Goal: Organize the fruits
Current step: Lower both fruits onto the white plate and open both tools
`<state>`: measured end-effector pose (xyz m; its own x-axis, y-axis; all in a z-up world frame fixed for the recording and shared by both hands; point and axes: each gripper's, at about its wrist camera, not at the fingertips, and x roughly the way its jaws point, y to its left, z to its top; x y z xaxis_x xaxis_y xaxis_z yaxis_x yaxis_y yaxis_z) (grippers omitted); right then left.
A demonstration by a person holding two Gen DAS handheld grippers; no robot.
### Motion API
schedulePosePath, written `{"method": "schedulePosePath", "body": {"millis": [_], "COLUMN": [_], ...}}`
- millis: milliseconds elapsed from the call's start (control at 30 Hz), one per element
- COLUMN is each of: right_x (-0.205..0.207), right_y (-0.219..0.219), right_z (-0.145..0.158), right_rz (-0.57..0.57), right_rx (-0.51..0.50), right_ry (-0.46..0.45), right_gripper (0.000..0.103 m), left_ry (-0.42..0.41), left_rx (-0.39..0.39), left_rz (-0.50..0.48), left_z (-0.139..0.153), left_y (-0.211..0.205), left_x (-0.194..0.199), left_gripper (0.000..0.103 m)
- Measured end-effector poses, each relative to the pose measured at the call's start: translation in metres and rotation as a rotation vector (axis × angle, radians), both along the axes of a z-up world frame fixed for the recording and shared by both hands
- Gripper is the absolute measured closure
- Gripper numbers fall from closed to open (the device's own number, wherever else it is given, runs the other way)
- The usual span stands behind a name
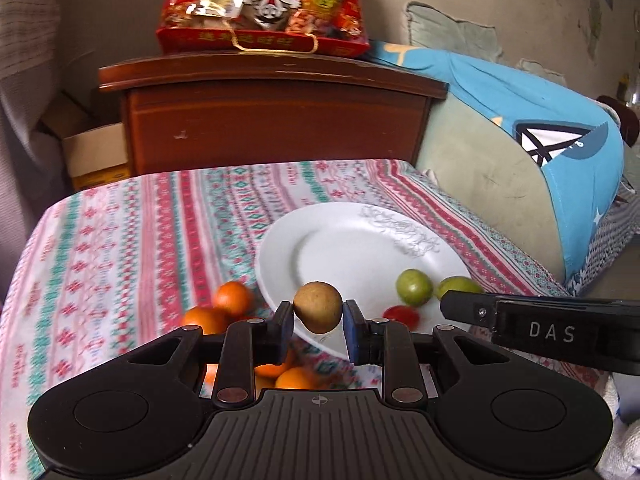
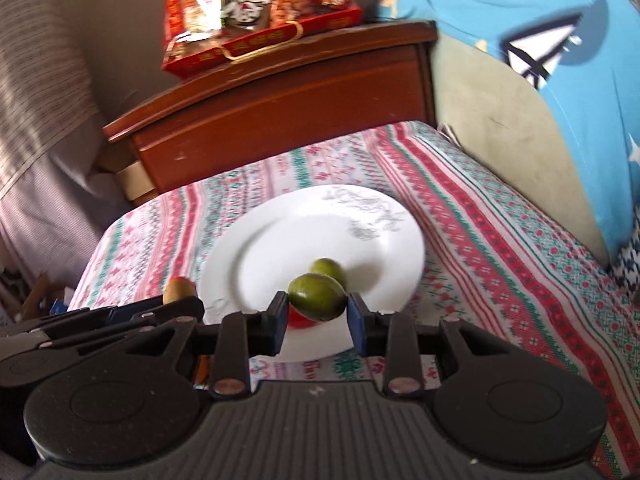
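We are looking over a table draped in a patterned cloth [image 1: 132, 232] of red, green and white bands, with a dark wooden cabinet [image 1: 276, 120] behind it and a red snack package [image 1: 264, 4] sitting on top. A cushion in a blue sailboat cover [image 1: 560, 152] is leaning at the right. A white plate [image 1: 352, 248] is lying on the cloth.

We are holding the left gripper [image 1: 318, 320] closed on a brown round fruit [image 1: 318, 307], its blue pads pressing both sides, the fruit hanging over the plate's near rim. We are holding the right gripper [image 2: 318, 314] clamped on a green fruit [image 2: 318, 297] above the plate.

Only the left wrist view is showing the oranges [image 1: 232, 298] clustered on the cloth just left of the plate, and it is showing a small red fruit [image 1: 401, 314] clearly. It is also showing the second green fruit [image 1: 414, 286] resting on the plate beside the right gripper's finger. In the right wrist view, that second green fruit is peeking out behind the held one, and the brown fruit is showing at the left, above the left gripper's body.
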<state>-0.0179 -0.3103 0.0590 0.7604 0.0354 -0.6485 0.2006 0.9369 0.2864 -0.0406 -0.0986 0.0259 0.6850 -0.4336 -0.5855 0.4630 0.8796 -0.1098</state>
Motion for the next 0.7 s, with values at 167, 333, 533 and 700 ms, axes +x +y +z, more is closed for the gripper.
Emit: {"method": "schedulePosePath", "body": {"millis": [167, 333, 533, 700], "right_x": [0.006, 0.012, 0.016, 0.017], "right_y": [-0.002, -0.007, -0.012, -0.011], "right_z": [-0.006, -0.013, -0.015, -0.006], "right_rz": [-0.015, -0.039, -0.065, -0.061], "right_rx": [0.005, 0.03, 0.038, 0.037], "right_ry": [0.024, 0.041, 0.032, -0.004], "right_gripper": [0.071, 0.071, 0.069, 0.069], "left_ry": [0.024, 0.042, 0.05, 0.058], "left_rx": [0.0, 0.004, 0.02, 0.022], "left_rz": [-0.005, -0.003, 0.008, 0.026], "left_z": [-0.006, -0.01, -0.011, -0.002], "left_y": [-0.013, -0.02, -0.025, -0.025], "left_x": [0.012, 0.02, 0.025, 0.027], "left_gripper": [0.079, 0.079, 0.076, 0.073]}}
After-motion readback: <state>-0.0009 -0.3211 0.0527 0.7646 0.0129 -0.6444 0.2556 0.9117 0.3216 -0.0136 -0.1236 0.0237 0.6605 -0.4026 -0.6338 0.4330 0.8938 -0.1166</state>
